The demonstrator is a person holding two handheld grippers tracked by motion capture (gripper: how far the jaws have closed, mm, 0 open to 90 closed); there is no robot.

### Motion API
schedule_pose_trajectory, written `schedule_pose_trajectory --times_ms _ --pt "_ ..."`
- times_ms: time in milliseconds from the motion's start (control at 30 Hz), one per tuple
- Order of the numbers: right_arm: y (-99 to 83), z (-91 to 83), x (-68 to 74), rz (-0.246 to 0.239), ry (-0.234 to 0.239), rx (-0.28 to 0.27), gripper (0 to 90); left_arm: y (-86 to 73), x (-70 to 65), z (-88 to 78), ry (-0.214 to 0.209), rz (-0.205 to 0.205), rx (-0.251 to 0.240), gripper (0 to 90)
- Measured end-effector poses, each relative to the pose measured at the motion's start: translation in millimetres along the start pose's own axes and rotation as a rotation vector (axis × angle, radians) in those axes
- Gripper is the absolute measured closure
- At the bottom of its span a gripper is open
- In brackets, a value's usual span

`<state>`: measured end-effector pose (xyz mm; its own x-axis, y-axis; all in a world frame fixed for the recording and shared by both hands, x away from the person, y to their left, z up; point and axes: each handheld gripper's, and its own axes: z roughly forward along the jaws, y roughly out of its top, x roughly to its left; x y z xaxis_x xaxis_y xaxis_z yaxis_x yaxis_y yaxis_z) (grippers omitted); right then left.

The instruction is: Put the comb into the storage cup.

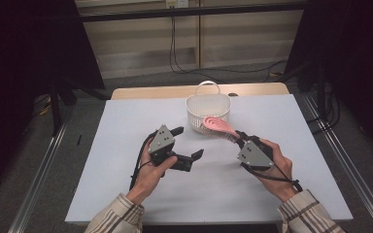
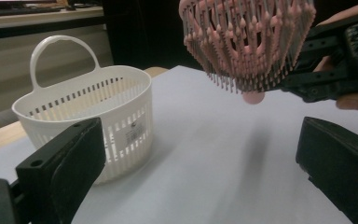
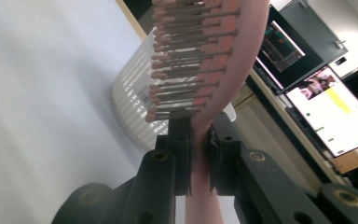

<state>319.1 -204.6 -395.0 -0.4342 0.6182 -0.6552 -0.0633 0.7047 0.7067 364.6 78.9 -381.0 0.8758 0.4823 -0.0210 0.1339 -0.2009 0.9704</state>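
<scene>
- Currently: right claw (image 1: pixel 236 136) clenched on the handle of the pink hairbrush (image 1: pixel 217 124); the right gripper view shows both jaws pressed flat against the handle from either side.
- Brush is off the surface (image 1: pixel 126 145), held in the air, with its head at the near rim of the white basket (image 1: pixel 208 112).
- Left gripper view: brush bristles (image 2: pixel 242 42) point downward, hanging above the surface to the right of the basket.
- Basket stands upright on the far middle of the surface, loop handle (image 1: pixel 208 85) up, slotted walls, small label on its side.
- Left claw (image 1: pixel 190 143) released, jaws spread wide, nothing between them; it sits low over the surface, left of the brush and well apart from it.
- Person's hands hold both grippers, plaid sleeves at the near edge.
</scene>
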Motion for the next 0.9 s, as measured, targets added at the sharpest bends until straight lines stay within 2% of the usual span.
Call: schedule_pose_trajectory --times_ms 67,200,233,300,567,733,800,900 --pt "-0.8 0.3 -1.4 0.039 0.023 -0.011 82.0 1.3 -1.0 -1.2 -0.005 0.007 -0.014 1.5" --pt "-2.8 0.8 -4.7 0.129 0.073 -0.030 82.0 3.2 -1.2 -3.8 -0.054 0.035 -0.039 1.3" --pt "-3.4 0.7 -5.8 0.146 0.079 -0.032 82.0 3.8 -0.8 -4.3 -0.072 0.030 -0.052 1.3" --pt "-4.8 0.7 -7.8 0.169 0.089 -0.033 82.1 5.4 -1.0 -5.4 -0.051 0.040 -0.052 1.2" --pt "-10.4 2.3 -15.0 0.320 0.162 -0.053 82.1 6.7 -2.1 -4.4 -0.080 0.011 -0.031 1.7" --pt "-15.3 4.8 -15.5 0.349 0.191 -0.060 82.1 11.1 -1.9 -5.5 -0.070 -0.005 -0.026 3.0" --pt "-16.8 5.9 -15.4 0.369 0.201 -0.059 82.1 12.4 -1.6 -5.3 -0.082 -0.012 -0.028 3.7" --pt "-18.1 6.8 -16.7 0.420 0.231 -0.078 82.0 14.4 -2.3 -5.2 -0.077 -0.003 -0.025 3.4"
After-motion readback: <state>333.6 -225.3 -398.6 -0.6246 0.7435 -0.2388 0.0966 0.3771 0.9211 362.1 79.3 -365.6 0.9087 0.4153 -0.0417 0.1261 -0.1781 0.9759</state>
